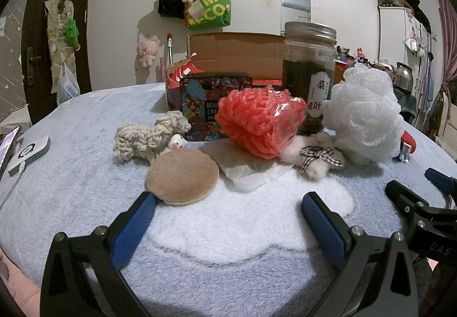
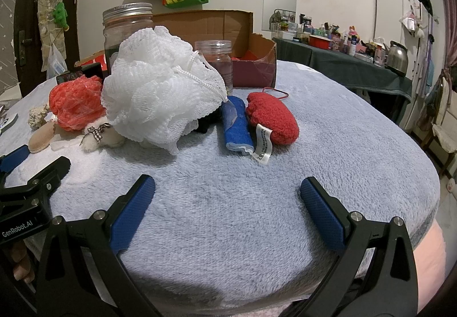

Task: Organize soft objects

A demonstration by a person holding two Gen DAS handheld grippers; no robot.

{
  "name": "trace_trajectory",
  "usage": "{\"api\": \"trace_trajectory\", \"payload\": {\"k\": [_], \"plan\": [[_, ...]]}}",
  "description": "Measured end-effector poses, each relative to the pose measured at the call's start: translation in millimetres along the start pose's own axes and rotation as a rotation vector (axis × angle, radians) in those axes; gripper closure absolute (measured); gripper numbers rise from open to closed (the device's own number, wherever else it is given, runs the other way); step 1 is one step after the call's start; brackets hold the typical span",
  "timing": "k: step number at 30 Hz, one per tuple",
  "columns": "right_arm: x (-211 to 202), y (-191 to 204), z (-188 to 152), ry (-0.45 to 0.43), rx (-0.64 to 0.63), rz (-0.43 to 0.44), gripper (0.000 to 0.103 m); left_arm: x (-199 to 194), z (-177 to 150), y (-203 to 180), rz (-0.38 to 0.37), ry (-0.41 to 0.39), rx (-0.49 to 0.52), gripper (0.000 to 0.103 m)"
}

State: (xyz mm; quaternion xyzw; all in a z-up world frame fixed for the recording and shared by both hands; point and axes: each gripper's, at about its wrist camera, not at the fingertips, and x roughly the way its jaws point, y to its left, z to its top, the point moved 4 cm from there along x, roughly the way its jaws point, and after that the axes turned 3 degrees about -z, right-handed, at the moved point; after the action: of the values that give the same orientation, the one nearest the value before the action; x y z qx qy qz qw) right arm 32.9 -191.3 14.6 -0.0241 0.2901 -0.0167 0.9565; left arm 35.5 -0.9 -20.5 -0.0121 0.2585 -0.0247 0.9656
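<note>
A: Where do the grippers stand?

B: The left gripper (image 1: 228, 199) hangs low over the pale blue fleece blanket (image 1: 85, 197), its blue pads spread wide with nothing between them. Its left fingertip (image 1: 147, 198) sits just at the near edge of the round tan puff (image 1: 182, 178). The right gripper (image 2: 227, 184) is likewise spread wide and empty, over bare blanket.

A: And the soft things?

B: Beyond the puff lie a cream knitted toy (image 1: 151, 137) and a white tissue (image 1: 248, 171). The coral mesh sponge (image 1: 260, 122) rests on the tissue, with a small fluffy toy wearing a checked bow (image 1: 320, 159) just beside it. The white mesh bath pouf (image 2: 160, 94) sits to the right of those. In the right wrist view, a rolled blue cloth (image 2: 238, 125) and a red plush piece (image 2: 274, 117) with a white label lie side by side, touching.

A: Behind them?

B: A floral tin (image 1: 205, 99), a lidded glass jar (image 1: 310, 65), and an open cardboard box (image 1: 237, 54).
</note>
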Motion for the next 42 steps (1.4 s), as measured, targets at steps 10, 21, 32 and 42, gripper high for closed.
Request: {"api": "trace_trajectory", "payload": {"k": [10, 21, 32, 42], "plan": [[0, 0, 0, 0.001, 0.001, 0.001, 0.000, 0, 0, 0, 0.000, 0.000, 0.000, 0.000], [2, -1, 1, 0.024, 0.006, 0.014, 0.000, 4, 2, 3, -0.022, 0.008, 0.004, 0.000], [-12, -9, 30, -0.018, 0.039, 0.088, 0.000, -6, 36, 4, -0.093, -0.024, 0.057, 0.000], [-10, -2, 77, -0.062, 0.010, 0.216, 0.000, -3, 69, 6, -0.158, -0.035, 0.112, 0.000]]}}
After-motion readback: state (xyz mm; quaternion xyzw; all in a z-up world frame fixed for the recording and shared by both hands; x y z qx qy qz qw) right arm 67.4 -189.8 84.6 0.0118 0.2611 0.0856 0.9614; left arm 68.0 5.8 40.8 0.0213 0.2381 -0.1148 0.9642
